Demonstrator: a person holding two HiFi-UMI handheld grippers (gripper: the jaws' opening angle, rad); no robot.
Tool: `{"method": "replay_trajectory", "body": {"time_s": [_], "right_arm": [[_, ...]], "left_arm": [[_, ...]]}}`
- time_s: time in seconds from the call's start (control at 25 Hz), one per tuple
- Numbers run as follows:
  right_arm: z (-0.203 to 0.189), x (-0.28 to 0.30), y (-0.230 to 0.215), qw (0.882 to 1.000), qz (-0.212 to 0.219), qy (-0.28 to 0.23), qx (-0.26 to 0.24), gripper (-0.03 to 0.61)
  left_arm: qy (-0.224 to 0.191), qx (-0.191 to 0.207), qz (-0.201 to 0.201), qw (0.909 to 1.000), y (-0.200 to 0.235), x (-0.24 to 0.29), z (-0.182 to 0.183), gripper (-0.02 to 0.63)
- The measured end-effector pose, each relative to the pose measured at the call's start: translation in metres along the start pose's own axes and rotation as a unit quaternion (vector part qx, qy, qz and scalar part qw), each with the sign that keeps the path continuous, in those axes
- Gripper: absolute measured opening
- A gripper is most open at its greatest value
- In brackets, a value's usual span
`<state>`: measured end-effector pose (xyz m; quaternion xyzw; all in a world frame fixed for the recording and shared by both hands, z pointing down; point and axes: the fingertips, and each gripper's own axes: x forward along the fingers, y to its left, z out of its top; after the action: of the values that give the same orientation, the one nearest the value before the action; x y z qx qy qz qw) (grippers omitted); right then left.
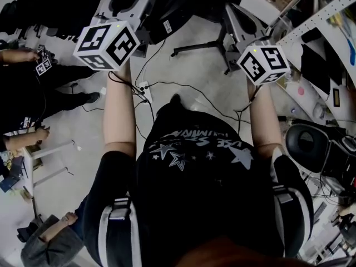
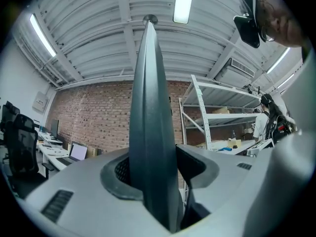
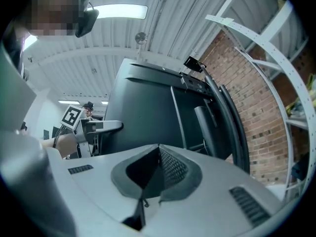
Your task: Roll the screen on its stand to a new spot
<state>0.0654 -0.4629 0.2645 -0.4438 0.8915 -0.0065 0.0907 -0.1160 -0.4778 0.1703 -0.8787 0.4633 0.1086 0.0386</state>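
The screen (image 1: 167, 1) is a big dark panel at the top of the head view. In the left gripper view its edge (image 2: 150, 132) stands upright as a dark slab between my jaws, and the pads press on both its sides. My left gripper (image 2: 153, 179) is shut on that edge, with its marker cube (image 1: 105, 44) up by the panel. The right gripper view shows the screen's back (image 3: 148, 107) and, past it, my left gripper (image 3: 98, 126) at the far edge. My right gripper (image 3: 158, 154) is shut on nothing, short of the panel, under its cube (image 1: 262, 64).
Cables and a power strip (image 1: 146, 90) lie on the floor ahead of me. Dark wheeled legs (image 1: 200, 46) spread under the panel. People in black (image 1: 33, 93) stand at the left. An office chair (image 1: 308, 143) is at the right. A white shelving rack (image 2: 217, 112) stands before a brick wall.
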Motion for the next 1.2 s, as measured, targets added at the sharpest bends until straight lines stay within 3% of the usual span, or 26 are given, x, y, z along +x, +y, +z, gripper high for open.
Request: {"method": "replay_trajectory", "body": {"time_s": [0.32, 0.68, 1.2], "right_arm": [[0.022, 0.002, 0.017, 1.0, 0.011, 0.002, -0.002, 0.008], [0.011, -0.019, 0.039, 0.999, 0.03, 0.017, 0.005, 0.008], [0.016, -0.056, 0.079, 1.0, 0.011, 0.02, 0.002, 0.008]], "left_arm": [[-0.002, -0.005, 0.004, 1.0, -0.011, -0.007, 0.003, 0.224], [-0.011, -0.007, 0.016, 0.9998, -0.03, -0.017, 0.002, 0.222], [-0.029, -0.033, 0.003, 0.999, -0.082, -0.055, 0.01, 0.216]]}}
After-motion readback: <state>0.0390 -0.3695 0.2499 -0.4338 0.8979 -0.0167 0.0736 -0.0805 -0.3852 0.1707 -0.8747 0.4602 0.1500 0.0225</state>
